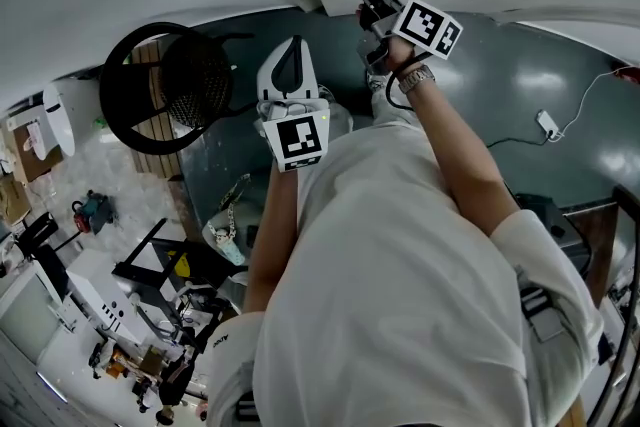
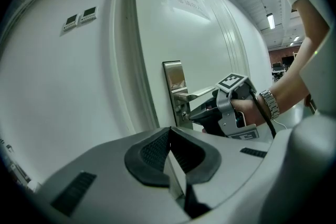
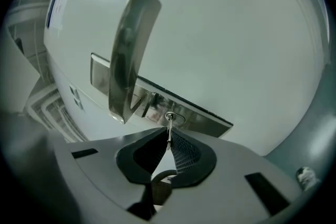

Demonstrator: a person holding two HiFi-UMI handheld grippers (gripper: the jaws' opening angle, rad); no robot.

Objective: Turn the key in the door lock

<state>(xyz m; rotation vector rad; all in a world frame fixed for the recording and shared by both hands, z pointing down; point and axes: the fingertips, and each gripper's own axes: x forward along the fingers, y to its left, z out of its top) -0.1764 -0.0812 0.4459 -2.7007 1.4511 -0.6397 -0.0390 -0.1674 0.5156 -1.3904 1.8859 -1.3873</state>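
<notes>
Right gripper view: right gripper (image 3: pixel 168 134) has its jaws pinched together on the key (image 3: pixel 169 124), which sits in the lock (image 3: pixel 178 119) on the steel plate (image 3: pixel 210 122), just below the handle (image 3: pixel 128 55). Pads lie flat against the key's sides, key edge-on to the camera; this grip probably gives leverage for twisting rather than pulling. The plate runs diagonally across the view, judged to mean a rolled wrist and a turn under way, though how far the key has gone cannot be told. Nothing touches the handle. Left gripper view: left gripper (image 2: pixel 169 131) has its jaws together on nothing, held back from the door (image 2: pixel 199 39) and aimed at the lock side, likely parked there to stay clear. Head view: right gripper up at the plate, left one nearer the body. Next move, as judged: roll the wrist about the key's axis with no side load. Risk: key slipping between the pads, or bending.
</notes>
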